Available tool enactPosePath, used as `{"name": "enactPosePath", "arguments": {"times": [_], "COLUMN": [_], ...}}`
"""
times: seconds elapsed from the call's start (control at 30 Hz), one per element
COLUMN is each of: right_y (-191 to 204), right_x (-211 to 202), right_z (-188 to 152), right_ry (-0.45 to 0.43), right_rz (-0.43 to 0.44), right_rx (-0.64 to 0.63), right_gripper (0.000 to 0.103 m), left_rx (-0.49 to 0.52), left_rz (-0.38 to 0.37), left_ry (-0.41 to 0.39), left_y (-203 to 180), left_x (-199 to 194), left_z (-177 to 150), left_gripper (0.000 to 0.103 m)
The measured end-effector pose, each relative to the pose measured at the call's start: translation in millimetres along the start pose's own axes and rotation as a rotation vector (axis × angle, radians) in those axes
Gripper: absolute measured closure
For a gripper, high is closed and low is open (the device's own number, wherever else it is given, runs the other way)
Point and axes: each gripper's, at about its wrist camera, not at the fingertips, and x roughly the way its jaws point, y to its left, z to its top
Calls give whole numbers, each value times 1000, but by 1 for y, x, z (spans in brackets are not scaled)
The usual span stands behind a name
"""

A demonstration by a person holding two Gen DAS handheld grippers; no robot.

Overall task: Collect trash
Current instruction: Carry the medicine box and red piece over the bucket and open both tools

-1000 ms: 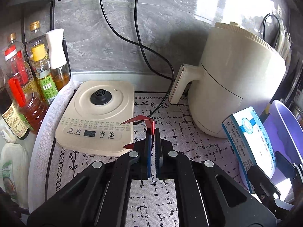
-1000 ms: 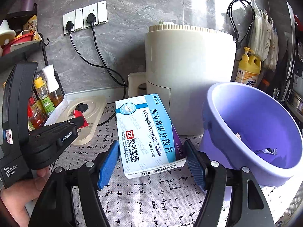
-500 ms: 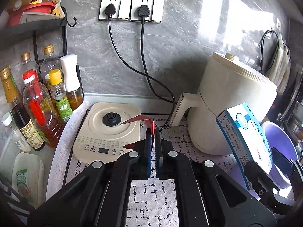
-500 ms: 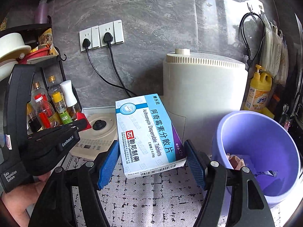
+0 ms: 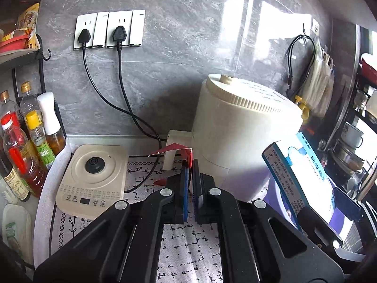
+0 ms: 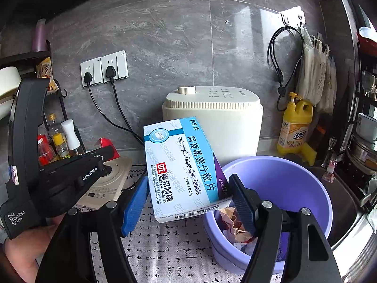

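My left gripper (image 5: 190,165) is shut on a red wrapper scrap (image 5: 173,149) and holds it above the patterned mat; the scrap also shows in the right wrist view (image 6: 107,145). My right gripper (image 6: 188,194) is shut on a white and blue medicine box (image 6: 182,165), held up just left of the purple bin (image 6: 304,184). The box also shows in the left wrist view (image 5: 304,172). The bin holds crumpled paper trash (image 6: 235,224). The left gripper sits to the left of the right one.
A cream air fryer (image 5: 240,136) stands at the back middle. A cream kettle base (image 5: 92,176) lies left, with oil and sauce bottles (image 5: 21,146) beside it. Two black cables (image 5: 132,118) run from wall sockets. A yellow detergent bottle (image 6: 295,125) and a sink (image 6: 341,202) are right.
Both grippers have risen with their loads still held. The right gripper now looks down into the bin, and the box is nearer its rim.
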Motion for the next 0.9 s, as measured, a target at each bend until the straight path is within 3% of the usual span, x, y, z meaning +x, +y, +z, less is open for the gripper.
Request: {"name": "enactPosePath", "arguments": {"times": [0.43, 0.5, 0.6, 0.9], "right_y": [-74, -85, -98, -124], "right_x": [-16, -17, -25, -51], "right_z": [-9, -11, -15, -22], "right_ry": [14, 28, 19, 29], "right_rz": [-181, -192, -232, -261], "right_rx": [97, 121, 148, 221], "right_gripper": [34, 31, 20, 18], "left_rx": [69, 77, 90, 125], "left_rz": [-144, -162, -188, -242], "left_ry": [10, 12, 16, 37], "left_y": [-74, -82, -94, -121], "left_x": [10, 10, 10, 11], "left_z": [0, 0, -1, -4], "left_gripper": [99, 99, 99, 99]}}
